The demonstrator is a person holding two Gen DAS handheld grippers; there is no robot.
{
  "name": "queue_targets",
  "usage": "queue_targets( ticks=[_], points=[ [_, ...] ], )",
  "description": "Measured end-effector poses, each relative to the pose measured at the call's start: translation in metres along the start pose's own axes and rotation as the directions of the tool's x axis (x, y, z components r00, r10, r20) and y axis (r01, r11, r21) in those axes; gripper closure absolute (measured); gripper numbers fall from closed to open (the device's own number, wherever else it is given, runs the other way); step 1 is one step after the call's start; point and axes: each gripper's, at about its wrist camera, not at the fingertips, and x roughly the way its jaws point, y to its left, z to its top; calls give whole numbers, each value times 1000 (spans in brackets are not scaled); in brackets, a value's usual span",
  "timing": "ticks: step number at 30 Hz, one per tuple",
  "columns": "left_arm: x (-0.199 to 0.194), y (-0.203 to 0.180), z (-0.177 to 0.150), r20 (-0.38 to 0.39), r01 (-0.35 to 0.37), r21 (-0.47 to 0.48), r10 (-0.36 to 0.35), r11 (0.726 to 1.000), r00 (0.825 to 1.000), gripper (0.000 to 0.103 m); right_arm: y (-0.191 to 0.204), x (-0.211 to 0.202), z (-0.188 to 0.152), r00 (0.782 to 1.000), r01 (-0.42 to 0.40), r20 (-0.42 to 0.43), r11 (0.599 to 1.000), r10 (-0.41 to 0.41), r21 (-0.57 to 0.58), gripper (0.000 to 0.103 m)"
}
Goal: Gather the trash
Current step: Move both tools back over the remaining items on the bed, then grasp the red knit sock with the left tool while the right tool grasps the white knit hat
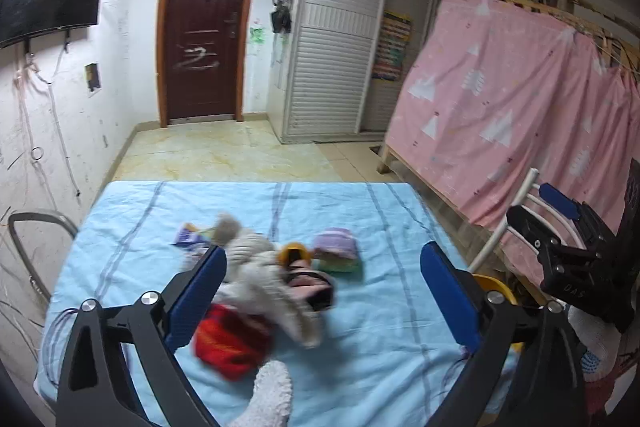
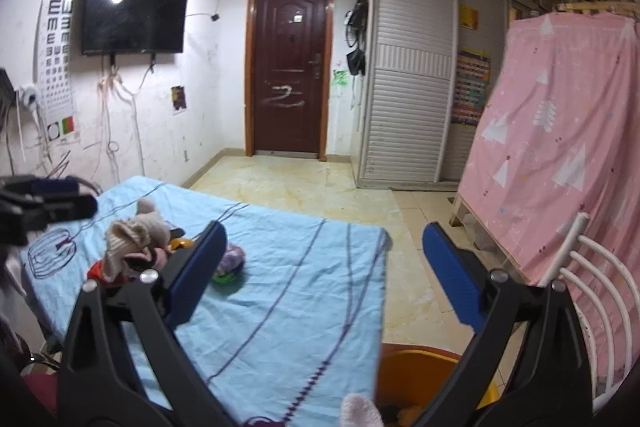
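A pile of items lies on the blue-covered table (image 1: 360, 327): a beige knitted cloth (image 1: 260, 267), a red wrapper (image 1: 232, 343), a purple and green bundle (image 1: 336, 253), a blue and white wrapper (image 1: 190, 235) and a yellow roll (image 1: 294, 253). My left gripper (image 1: 324, 291) is open above the pile and holds nothing. My right gripper (image 2: 324, 275) is open and empty over the table's right edge, above an orange bin (image 2: 416, 371). The pile also shows at the left in the right wrist view (image 2: 136, 239).
A pink curtain (image 1: 520, 99) over a wooden frame stands to the right. A white metal chair (image 2: 592, 291) is beside the bin. A brown door (image 1: 204, 27), a white wardrobe (image 1: 336, 47) and tiled floor lie beyond the table. A TV (image 2: 132, 11) hangs on the left wall.
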Motion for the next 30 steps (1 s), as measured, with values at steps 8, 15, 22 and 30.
queue_targets(
  ticks=[8, 15, 22, 30],
  points=[
    [-3, 44, -19, -47, -63, 0, 63, 998, 997, 11, 46, 16, -4, 995, -96, -34, 993, 94, -62, 6],
    [15, 62, -45, -126, -99, 29, 102, 995, 987, 11, 88, 34, -14, 990, -126, -83, 982, 114, -144, 6],
    [45, 63, -67, -195, -97, 58, 106, 994, 975, 11, 92, 40, -16, 990, -121, -85, 983, 110, -139, 6],
    [67, 56, -81, -236, -81, 100, 102, 992, 966, 45, 94, 34, -10, 975, -221, -49, 972, 218, -77, 6]
  ],
)
